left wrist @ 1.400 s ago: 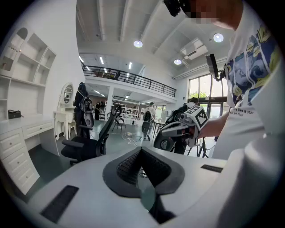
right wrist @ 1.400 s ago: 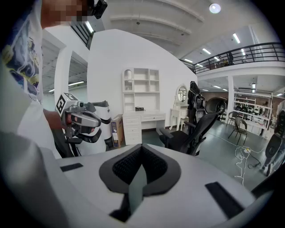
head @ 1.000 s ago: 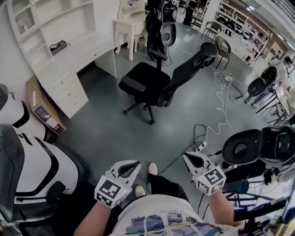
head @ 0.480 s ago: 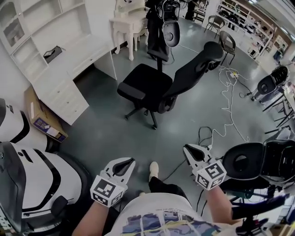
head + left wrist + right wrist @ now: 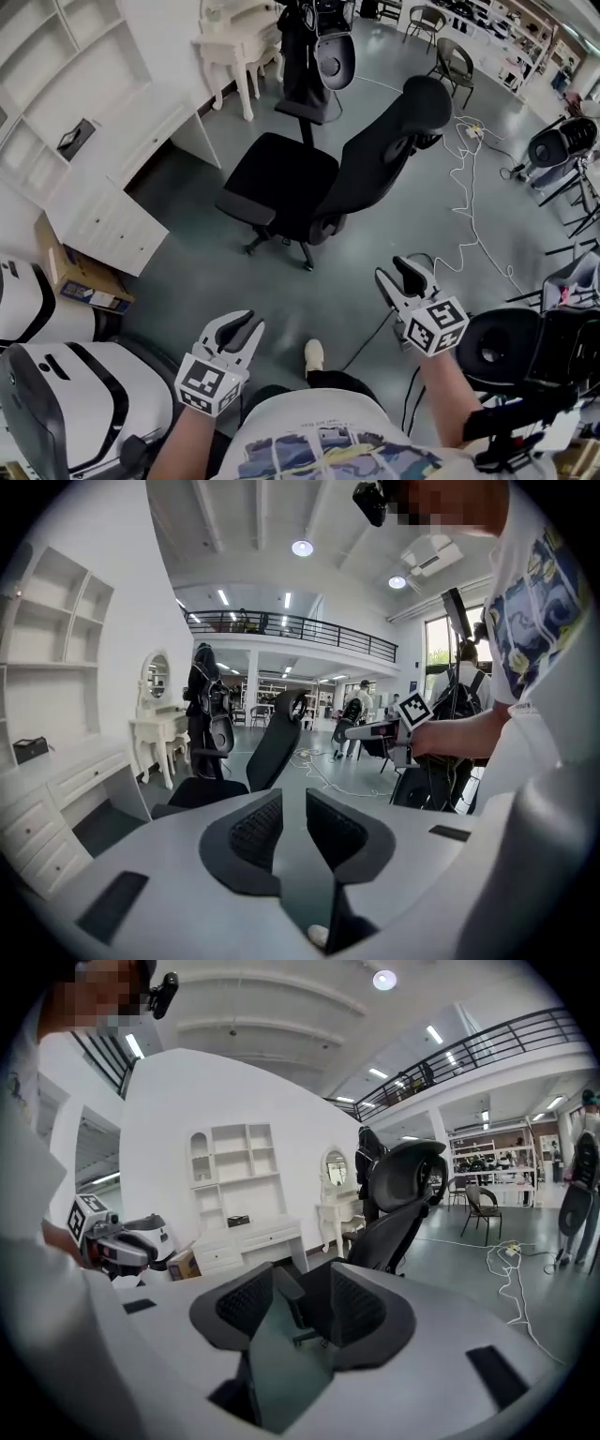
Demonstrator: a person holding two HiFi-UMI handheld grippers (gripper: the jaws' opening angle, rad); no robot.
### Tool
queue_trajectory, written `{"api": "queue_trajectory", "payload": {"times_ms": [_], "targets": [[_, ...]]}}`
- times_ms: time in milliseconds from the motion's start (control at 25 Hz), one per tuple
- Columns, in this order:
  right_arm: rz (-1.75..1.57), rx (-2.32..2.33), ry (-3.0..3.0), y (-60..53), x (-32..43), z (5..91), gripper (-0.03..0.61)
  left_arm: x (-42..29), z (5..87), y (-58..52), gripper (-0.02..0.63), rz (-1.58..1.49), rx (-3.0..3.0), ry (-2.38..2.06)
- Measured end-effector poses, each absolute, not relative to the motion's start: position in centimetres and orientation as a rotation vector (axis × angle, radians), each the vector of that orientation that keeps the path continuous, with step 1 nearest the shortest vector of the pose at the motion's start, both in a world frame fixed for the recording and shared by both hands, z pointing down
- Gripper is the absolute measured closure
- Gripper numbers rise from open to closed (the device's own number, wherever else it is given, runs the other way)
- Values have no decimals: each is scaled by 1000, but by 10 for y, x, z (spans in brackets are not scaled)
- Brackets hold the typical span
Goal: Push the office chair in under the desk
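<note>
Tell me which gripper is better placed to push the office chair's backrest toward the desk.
Right, probably: the right gripper is nearer the office chair backrest, on the side away from the desk; the left gripper sits farther back. Both grippers' jaws have just been opening, empty.

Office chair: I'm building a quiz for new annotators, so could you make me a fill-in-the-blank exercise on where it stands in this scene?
1. The office chair is ____ in colour.
2. It stands out in the open, not yet pushed ____ the white desk.
3. A white cable trails across the ____ beyond the chair.

Missing words: black; under; floor.
</note>
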State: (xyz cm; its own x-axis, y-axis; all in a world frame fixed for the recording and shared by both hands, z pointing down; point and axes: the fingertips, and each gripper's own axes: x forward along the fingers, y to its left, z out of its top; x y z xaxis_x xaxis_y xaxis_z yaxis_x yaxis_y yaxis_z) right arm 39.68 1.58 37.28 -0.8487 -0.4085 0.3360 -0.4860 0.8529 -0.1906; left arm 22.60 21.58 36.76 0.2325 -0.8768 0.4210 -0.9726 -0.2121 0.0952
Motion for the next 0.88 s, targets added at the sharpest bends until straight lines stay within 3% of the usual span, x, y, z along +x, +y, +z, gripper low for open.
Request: {"api": "queue_trajectory", "payload": {"times_ms": [600, 880], "targets": [[599, 1154, -2620, -132, 353, 374, 325, 100, 408, 118, 537, 474, 2257, -1588], [631, 1464, -2433, -176, 367, 379, 311, 34, 429, 70, 524, 536, 2394, -1389]]}}
